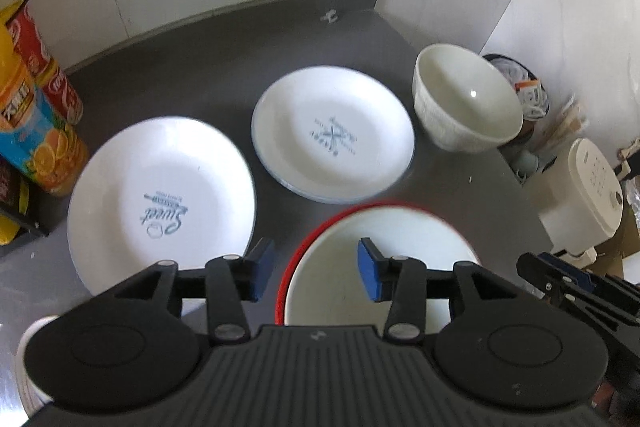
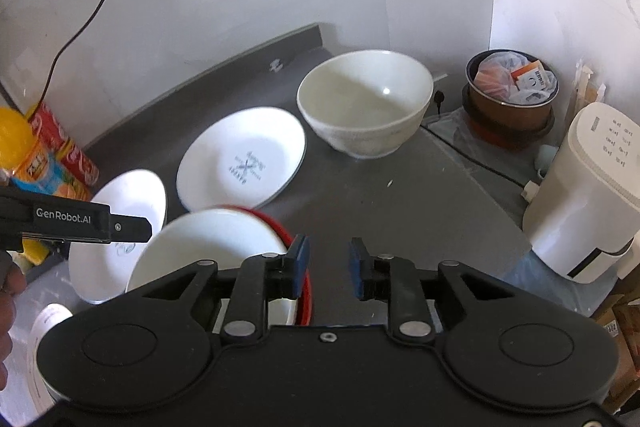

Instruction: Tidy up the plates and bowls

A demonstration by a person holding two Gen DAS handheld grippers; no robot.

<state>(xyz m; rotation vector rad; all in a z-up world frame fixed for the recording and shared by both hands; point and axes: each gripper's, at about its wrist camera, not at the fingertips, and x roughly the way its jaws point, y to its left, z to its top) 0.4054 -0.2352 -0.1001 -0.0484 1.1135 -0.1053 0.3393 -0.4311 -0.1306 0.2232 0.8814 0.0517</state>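
Note:
A red-rimmed white bowl (image 1: 384, 243) sits on the dark counter just ahead of my left gripper (image 1: 314, 269), which is open with the bowl's left rim under the gap between its fingers. Beyond it lie two white plates with blue print, one on the left (image 1: 160, 195) and one in the middle (image 1: 332, 135). A cream bowl (image 1: 468, 103) stands upright at the back right. My right gripper (image 2: 329, 265) is open at the right side of the red-rimmed bowl (image 2: 208, 243), its left finger over the red rim. The left gripper (image 2: 144, 227) shows side-on over the left plate (image 2: 132, 199).
An orange juice bottle (image 1: 36, 131) and red cans (image 1: 48, 67) stand at the counter's left. A white dish (image 2: 44, 343) lies at the near left. Off the counter's right edge are a white appliance (image 2: 588, 187) and a full waste bin (image 2: 512, 95). A black cable (image 2: 92, 11) hangs on the wall.

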